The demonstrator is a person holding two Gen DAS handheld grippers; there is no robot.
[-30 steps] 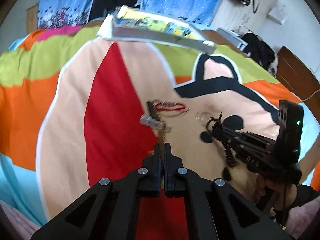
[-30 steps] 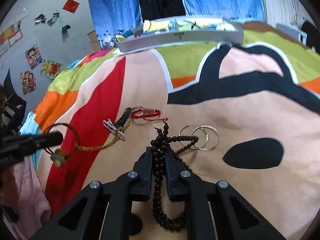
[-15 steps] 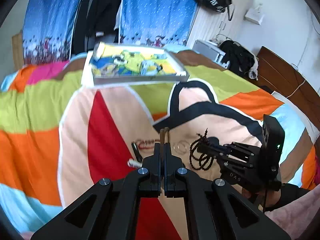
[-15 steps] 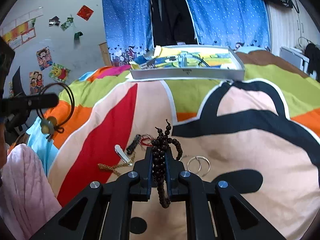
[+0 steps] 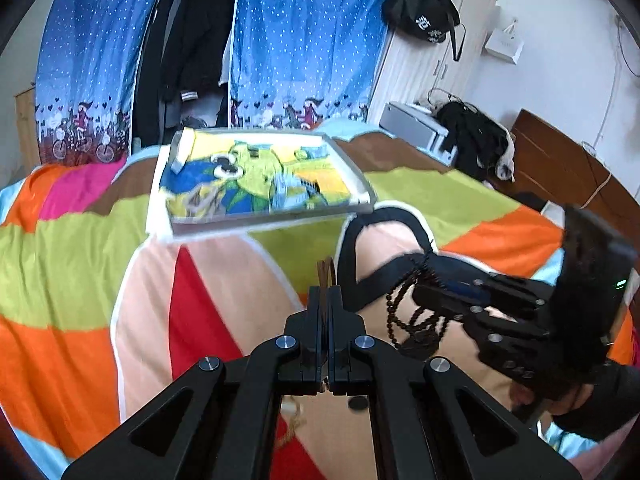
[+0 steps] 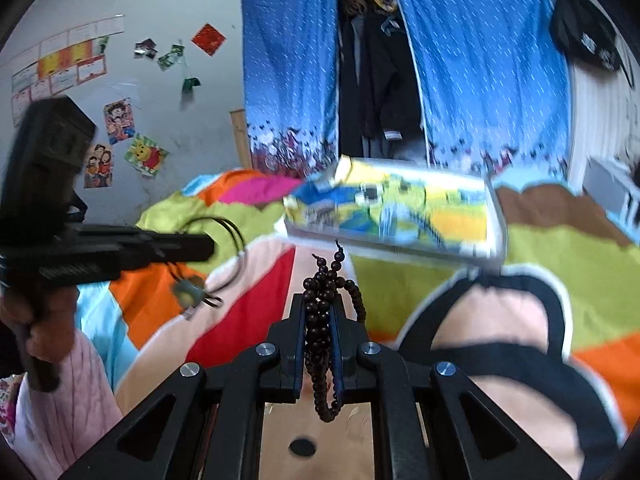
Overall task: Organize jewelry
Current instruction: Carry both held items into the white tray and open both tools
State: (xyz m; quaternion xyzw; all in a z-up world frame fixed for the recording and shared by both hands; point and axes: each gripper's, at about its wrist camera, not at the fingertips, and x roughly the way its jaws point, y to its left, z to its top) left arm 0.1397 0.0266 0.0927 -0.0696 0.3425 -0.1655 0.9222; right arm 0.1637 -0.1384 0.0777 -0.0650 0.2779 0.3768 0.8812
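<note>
A shallow grey rectangular tray (image 5: 362, 196) with a bright blue, green and yellow cartoon lining rests on the far part of the multicoloured patchwork bedspread (image 5: 68, 248), in front of blue dotted curtains (image 5: 304, 40). Small items lie inside the tray, but motion blur keeps them from being told apart. Both grippers are held up above the bedspread, pointing toward the tray. The left gripper (image 5: 325, 292) has its jaws pressed together on a thin dark cord necklace (image 6: 232, 232); in the right wrist view the cord loops out from the fingertips and a small greenish pendant (image 6: 187, 294) dangles beneath it, clear of the bedding. A hand (image 6: 38, 316) with a pink knitted sleeve (image 6: 68, 400) grips that tool's handle. The right gripper (image 6: 318, 304) is closed to a narrow gap around a string of dark brown wooden beads (image 6: 320, 340), which bunches above the fingertips and hangs in loops below them; in the left wrist view the same beads droop from its tip, off the bedspread. A black bag (image 5: 420, 12) hangs on the white wardrobe at the right.
</note>
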